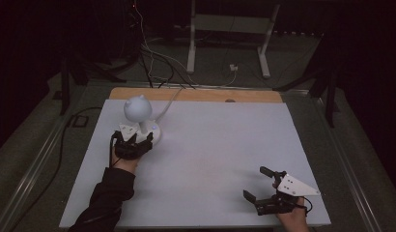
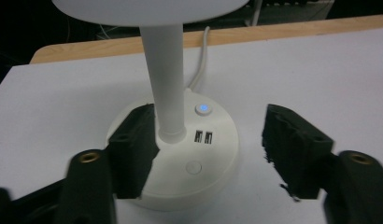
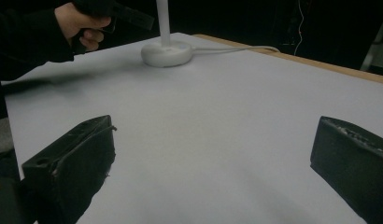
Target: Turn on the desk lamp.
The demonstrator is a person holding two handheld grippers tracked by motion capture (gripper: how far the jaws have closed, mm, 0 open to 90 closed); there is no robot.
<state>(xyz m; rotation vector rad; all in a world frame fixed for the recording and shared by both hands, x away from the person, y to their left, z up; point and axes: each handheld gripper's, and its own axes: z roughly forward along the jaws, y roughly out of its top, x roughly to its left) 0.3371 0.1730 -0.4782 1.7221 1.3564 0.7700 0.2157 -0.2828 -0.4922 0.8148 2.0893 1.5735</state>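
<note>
A white desk lamp stands at the back left of the white table top (image 1: pixel 220 154), with a round head (image 1: pixel 138 108) on a thin stem (image 2: pixel 168 84) over a round base (image 1: pixel 155 131). On the base (image 2: pixel 199 186) a small button glows blue (image 2: pixel 203 108) above two USB ports (image 2: pixel 203 137). My left gripper (image 1: pixel 135 137) is at the base, open (image 2: pixel 208 114). Its left jaw lies over the base right beside the stem; its right jaw stands clear to the right of the base. My right gripper (image 1: pixel 255 182) rests open near the front right edge, nothing between its jaws (image 3: pixel 215 126).
The lamp's white cable (image 1: pixel 169 101) runs off the back over a wooden edge strip (image 1: pixel 196 95). Behind the table a white stand frame (image 1: pixel 230 29) and loose cables (image 1: pixel 148 58) sit on the dark floor. The person's left hand (image 3: pixel 82 23) shows in the right gripper view.
</note>
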